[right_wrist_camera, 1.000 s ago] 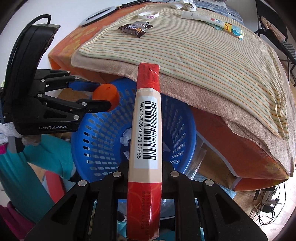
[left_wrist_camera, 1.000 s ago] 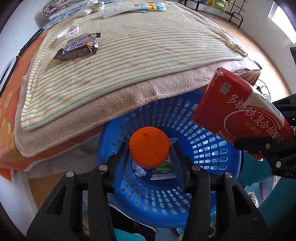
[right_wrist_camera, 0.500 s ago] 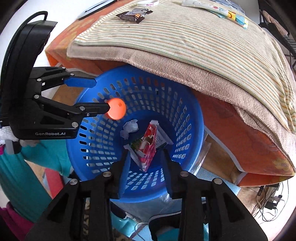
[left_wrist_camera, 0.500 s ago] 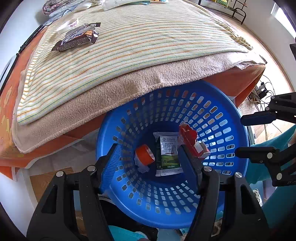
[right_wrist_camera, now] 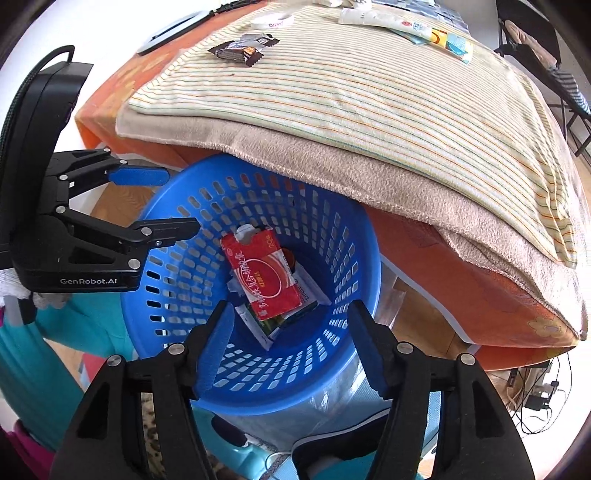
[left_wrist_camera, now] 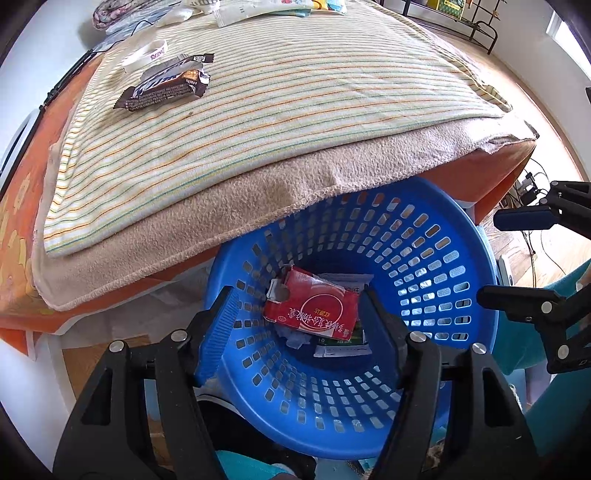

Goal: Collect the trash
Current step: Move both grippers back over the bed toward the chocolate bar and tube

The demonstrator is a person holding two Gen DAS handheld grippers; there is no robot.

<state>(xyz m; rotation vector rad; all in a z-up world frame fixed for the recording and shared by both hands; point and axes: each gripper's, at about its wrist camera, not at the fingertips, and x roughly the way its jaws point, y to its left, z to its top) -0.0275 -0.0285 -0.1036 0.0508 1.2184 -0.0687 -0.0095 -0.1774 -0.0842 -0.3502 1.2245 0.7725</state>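
Note:
A blue perforated basket (left_wrist_camera: pixel 424 236) (right_wrist_camera: pixel 177 295) stands on the floor, partly under the bed's edge. A red carton (left_wrist_camera: pixel 314 310) (right_wrist_camera: pixel 264 275) lies flat at its bottom on white packets. My left gripper (left_wrist_camera: pixel 297 317) is open and empty above the basket; it also shows at the left of the right wrist view (right_wrist_camera: pixel 166 201). My right gripper (right_wrist_camera: pixel 290 334) is open and empty over the basket; it shows at the right of the left wrist view (left_wrist_camera: pixel 517 254). Dark snack wrappers (left_wrist_camera: pixel 166 86) (right_wrist_camera: pixel 242 48) lie on the striped blanket.
The striped blanket (left_wrist_camera: pixel 295 96) over a tan towel (left_wrist_camera: pixel 221 214) covers the bed and overhangs the basket. A white band (left_wrist_camera: pixel 147 55) and a white tube (right_wrist_camera: pixel 384 20) with small packets lie at the far side. Cables (right_wrist_camera: pixel 535 391) lie on the floor at right.
Both grippers have opened. The orange-capped item left my left gripper and the red carton left my right one; both dropped into the basket. The orange cap is now out of sight.

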